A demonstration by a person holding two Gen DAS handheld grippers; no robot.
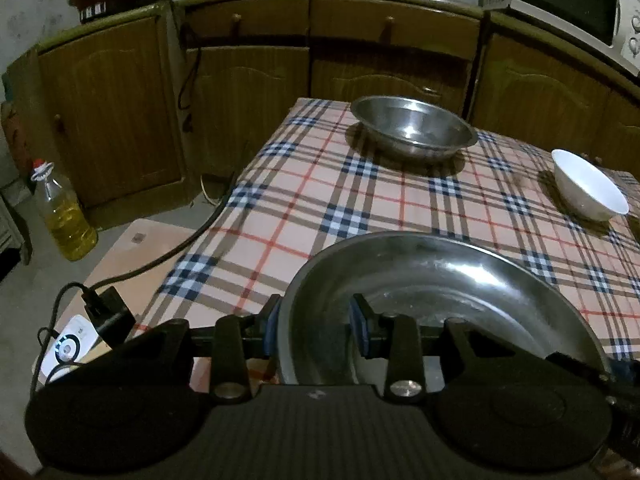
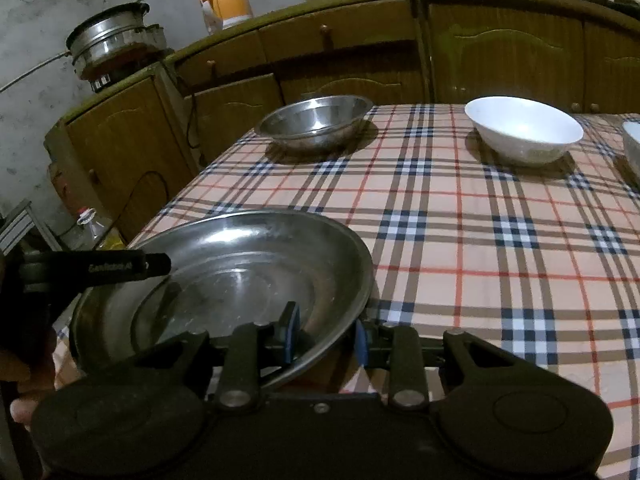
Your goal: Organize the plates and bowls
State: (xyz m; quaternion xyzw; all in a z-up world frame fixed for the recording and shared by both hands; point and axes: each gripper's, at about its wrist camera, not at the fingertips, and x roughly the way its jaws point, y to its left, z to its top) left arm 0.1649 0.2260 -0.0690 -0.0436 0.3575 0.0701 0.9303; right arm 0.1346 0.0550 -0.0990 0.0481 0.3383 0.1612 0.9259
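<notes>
A large steel plate point(image 1: 440, 292) sits at the near left corner of the checked table point(image 1: 320, 208). My left gripper point(image 1: 316, 328) straddles its left rim, one pad outside and one inside, jaws shut on the rim. My right gripper point(image 2: 326, 336) grips the same plate point(image 2: 224, 280) at its near right rim. The left gripper's arm point(image 2: 100, 268) shows over the plate's left side. A steel bowl point(image 1: 412, 128) stands at the far side, also in the right wrist view point(image 2: 316, 124). A white bowl point(image 1: 588, 190) stands to the right, also in the right wrist view point(image 2: 524, 130).
Wooden cabinets point(image 1: 248, 92) run behind the table. An oil bottle point(image 1: 64, 216) stands on the floor at left. A black cable point(image 1: 180, 248) and a white device point(image 1: 70, 346) lie by the table's left edge. Another white dish point(image 2: 632, 144) peeks in at far right.
</notes>
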